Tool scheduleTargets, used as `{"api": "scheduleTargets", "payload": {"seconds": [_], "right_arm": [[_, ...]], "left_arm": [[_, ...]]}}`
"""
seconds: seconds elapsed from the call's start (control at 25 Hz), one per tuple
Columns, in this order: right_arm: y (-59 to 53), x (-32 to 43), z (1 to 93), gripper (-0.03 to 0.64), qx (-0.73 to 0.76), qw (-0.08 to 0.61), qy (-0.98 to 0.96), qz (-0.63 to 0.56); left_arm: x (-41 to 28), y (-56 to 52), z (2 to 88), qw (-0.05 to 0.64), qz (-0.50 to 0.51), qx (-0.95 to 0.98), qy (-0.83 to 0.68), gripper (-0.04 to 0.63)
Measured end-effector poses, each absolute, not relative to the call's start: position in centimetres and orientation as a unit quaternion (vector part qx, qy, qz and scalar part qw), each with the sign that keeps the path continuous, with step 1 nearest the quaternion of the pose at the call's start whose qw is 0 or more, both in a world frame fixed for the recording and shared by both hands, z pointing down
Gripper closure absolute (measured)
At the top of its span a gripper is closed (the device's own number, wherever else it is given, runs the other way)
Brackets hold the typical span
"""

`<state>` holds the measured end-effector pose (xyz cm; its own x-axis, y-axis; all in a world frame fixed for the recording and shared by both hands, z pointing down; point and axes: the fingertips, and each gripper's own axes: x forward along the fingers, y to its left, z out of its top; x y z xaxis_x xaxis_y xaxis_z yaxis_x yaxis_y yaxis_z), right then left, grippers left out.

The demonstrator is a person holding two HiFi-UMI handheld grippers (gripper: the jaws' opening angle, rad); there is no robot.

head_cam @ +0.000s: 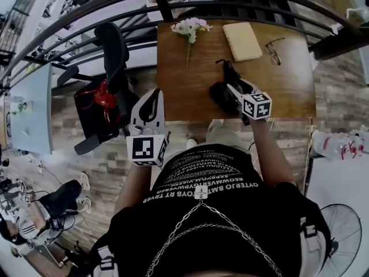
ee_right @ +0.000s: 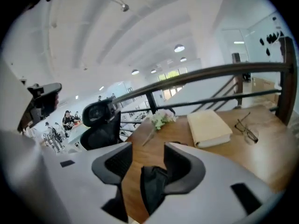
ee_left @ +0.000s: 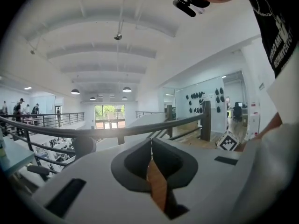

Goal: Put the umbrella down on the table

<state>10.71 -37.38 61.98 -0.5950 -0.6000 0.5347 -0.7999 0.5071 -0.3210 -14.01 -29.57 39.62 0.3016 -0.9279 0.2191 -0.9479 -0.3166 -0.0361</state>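
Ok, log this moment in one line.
umbrella: lying on table | right hand-held gripper: open, over umbrella | left hand-held gripper: shut, empty

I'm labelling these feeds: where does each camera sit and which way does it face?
Head view: on the person's head, looking down at the table, umbrella, book and flowers; the person's shirt, left gripper and right gripper show.
Left gripper view: on the left gripper, facing a railing; shut jaws and the shirt show.
Right gripper view: on the right gripper, facing across the table; the umbrella shows between its open jaws.
Shared: head and right gripper views show umbrella, book, flowers.
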Motion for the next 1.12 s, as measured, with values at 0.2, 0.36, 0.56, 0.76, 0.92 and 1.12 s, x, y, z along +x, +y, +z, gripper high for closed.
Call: {"api": "scheduleTargets", "payload": {"seconds": [0.2,0.36,0.56,0.76,0.92,1.12], "right_arm": [[-34.7,10.9,52.4,0.558,0.442,0.12,-0.873,0.166],[-31.7,11.1,45.6,0.6,0.454,0.095,-0.88,0.104],[-27.9,11.2,37.9,0.6,0.471,0.06,-0.878,0.059],[-24.1,11.4,32.6,0.6,0.486,0.051,-0.872,0.02],[-21.7,11.7,31.2,0.6,0.501,0.068,-0.863,-0.01],[-20.8,11.4,32.5,0.6,0.507,0.07,-0.859,0.009]], "left_arm": [[-14.9,-27.8,37.5,0.047,0.059,0.811,-0.58,0.565],[-14.5,-25.8,35.2,0.029,0.045,0.823,-0.566,0.565],[-14.2,-24.1,32.7,0.005,0.025,0.835,-0.55,0.565],[-13.5,-22.7,31.1,-0.017,0.015,0.848,-0.53,0.566],[-13.2,-21.6,31.3,-0.011,0.015,0.855,-0.518,0.566],[-13.4,-20.6,31.9,-0.011,0.017,0.858,-0.514,0.566]]}}
